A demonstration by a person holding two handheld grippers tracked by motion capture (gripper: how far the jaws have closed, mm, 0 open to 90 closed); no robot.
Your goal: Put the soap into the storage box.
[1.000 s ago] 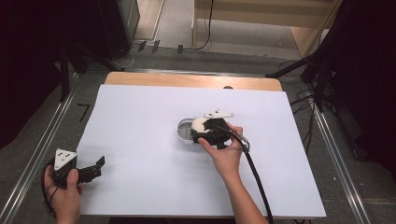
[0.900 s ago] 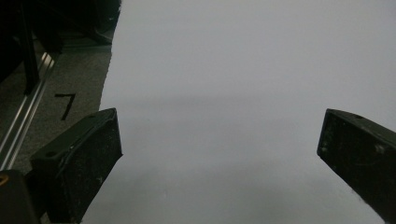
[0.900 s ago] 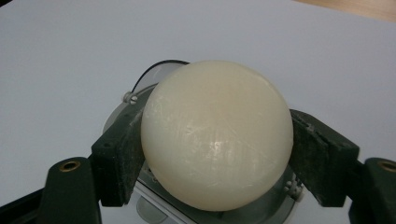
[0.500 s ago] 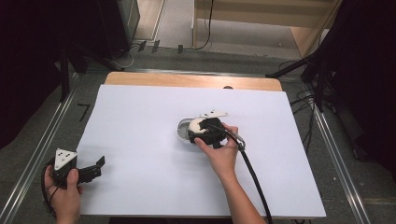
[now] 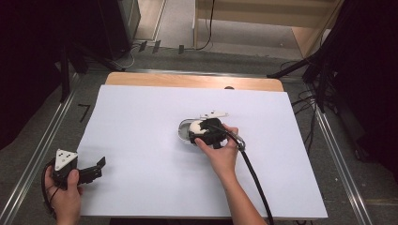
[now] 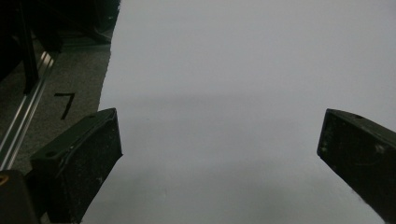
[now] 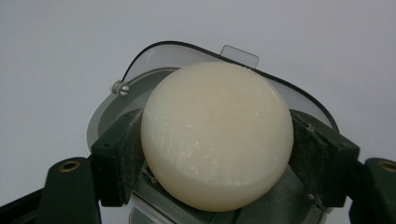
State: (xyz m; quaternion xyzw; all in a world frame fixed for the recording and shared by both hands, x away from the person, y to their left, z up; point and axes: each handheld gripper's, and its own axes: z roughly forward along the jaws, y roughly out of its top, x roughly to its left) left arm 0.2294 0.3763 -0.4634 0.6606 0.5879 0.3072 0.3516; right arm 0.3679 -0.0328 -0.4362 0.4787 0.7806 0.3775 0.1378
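- High view, nearest edge: the person's left hand [image 5: 63, 194] holds the left gripper [image 5: 96, 168] at the near left corner of the white sheet [image 5: 141, 122] that covers the table. Its jaws stand wide apart with nothing between them.
- Left gripper view: the two black jaws frame bare white sheet. The sheet's left edge runs just beside the left jaw, with grey floor [image 6: 56, 84] and a metal rail [image 6: 21, 126] beyond it. A black mark like the numeral 7 [image 6: 64, 103] is on the floor; no other writing can be read.
- High view, middle: the right hand [image 5: 220, 152] holds the right gripper [image 5: 199, 131] near the centre of the sheet, a black cable [image 5: 256, 183] trailing back toward the near edge. Open sheet lies on every side of it, well clear of all edges.
- Right gripper view: the jaws are clamped on a round, cream-white soap bar [image 7: 217, 135], one pad pressed to each side. The bar sits over a small grey dish with a clear hinged lid [image 7: 182, 56] standing open behind it.
- High view, far edge: a strip of bare wooden tabletop [image 5: 192, 80] shows beyond the sheet, then floor and dark stands.
- Compared with a second ago: the right gripper has kept its place over the dish, and the left gripper has stayed at its corner.
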